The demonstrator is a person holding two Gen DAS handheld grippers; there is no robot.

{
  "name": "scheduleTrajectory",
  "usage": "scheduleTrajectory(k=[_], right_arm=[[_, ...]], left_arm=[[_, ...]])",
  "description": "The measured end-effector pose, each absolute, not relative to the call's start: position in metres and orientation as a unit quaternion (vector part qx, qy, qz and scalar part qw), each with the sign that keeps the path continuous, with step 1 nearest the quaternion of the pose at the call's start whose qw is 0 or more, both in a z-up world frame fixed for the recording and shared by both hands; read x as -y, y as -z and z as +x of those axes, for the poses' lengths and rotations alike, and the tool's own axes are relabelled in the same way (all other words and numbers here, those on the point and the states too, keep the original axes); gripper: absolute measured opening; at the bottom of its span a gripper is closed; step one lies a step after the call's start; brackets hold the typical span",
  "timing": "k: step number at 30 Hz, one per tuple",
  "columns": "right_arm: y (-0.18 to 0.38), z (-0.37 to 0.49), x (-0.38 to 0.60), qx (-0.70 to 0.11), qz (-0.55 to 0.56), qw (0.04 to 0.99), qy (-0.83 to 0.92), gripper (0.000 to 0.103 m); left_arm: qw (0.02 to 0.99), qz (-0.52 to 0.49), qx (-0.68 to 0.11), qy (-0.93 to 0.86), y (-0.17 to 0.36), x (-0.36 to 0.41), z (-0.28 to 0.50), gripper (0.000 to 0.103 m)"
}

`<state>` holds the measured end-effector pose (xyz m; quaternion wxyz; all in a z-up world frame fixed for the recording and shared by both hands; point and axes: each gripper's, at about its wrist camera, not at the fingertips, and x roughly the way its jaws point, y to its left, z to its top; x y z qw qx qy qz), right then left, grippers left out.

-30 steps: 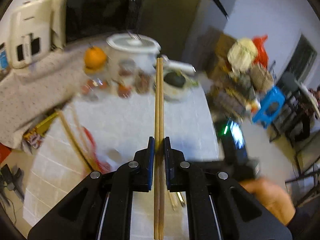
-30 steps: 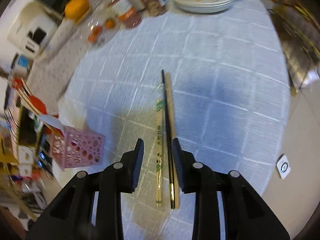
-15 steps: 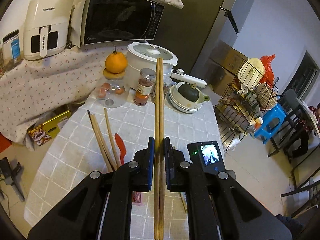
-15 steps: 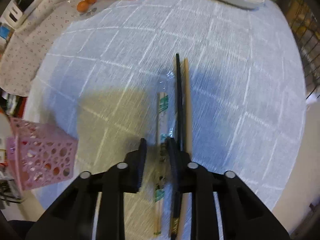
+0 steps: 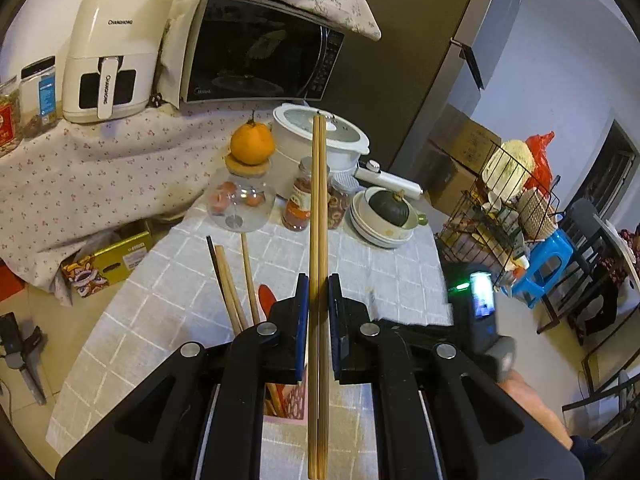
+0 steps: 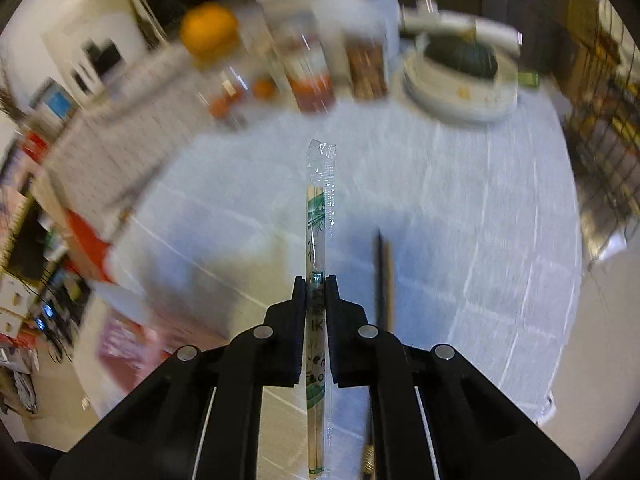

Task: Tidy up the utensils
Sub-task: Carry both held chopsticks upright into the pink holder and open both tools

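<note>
Over the checked surface (image 5: 168, 280), both hands carry chopsticks, one set per gripper.

From largest to smallest: the pink holder (image 6: 120, 344), blurred at eight o'clock in the right view, looks the likely home for everything; the left gripper (image 5: 318, 292) has its fingers pinched narrow on a bare wooden chopstick pair (image 5: 319, 220) pointing to twelve o'clock; the right gripper (image 6: 316, 292) is clamped on wrapped chopsticks (image 6: 318, 216), lifted, with a black chopstick (image 6: 382, 272) lying at three o'clock. All look light and stiff; the plastic sleeve probably slides, so a hold near mid-length, square across both sticks, seems safest against twisting or slipping.
</note>
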<state>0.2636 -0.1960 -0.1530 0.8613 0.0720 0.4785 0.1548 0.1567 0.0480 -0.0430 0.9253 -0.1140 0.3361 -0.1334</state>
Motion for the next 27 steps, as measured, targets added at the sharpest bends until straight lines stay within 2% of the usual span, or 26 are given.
scheduleTrajectory(k=[7,11,23,27], right_arm=[[0.094,0.238,0.174,-0.338,0.123,0.907,-0.220,0.010],[0.072,0.224,0.171,-0.287,0.141,0.917,-0.239,0.010],[0.071,0.214,0.179,-0.267,0.162,0.917,-0.247,0.010],[0.071,0.212,0.176,-0.263,0.152,0.920,-0.248,0.010]], left_arm=[[0.943,-0.113,-0.283,0.133,0.044,-0.047,0.152,0.008],[0.951,-0.117,-0.257,0.129,0.056,-0.045,0.156,0.009],[0.979,-0.050,-0.185,0.074,0.115,-0.027,0.162,0.009],[0.980,-0.025,-0.189,0.060,0.130,-0.018,0.162,0.009]])
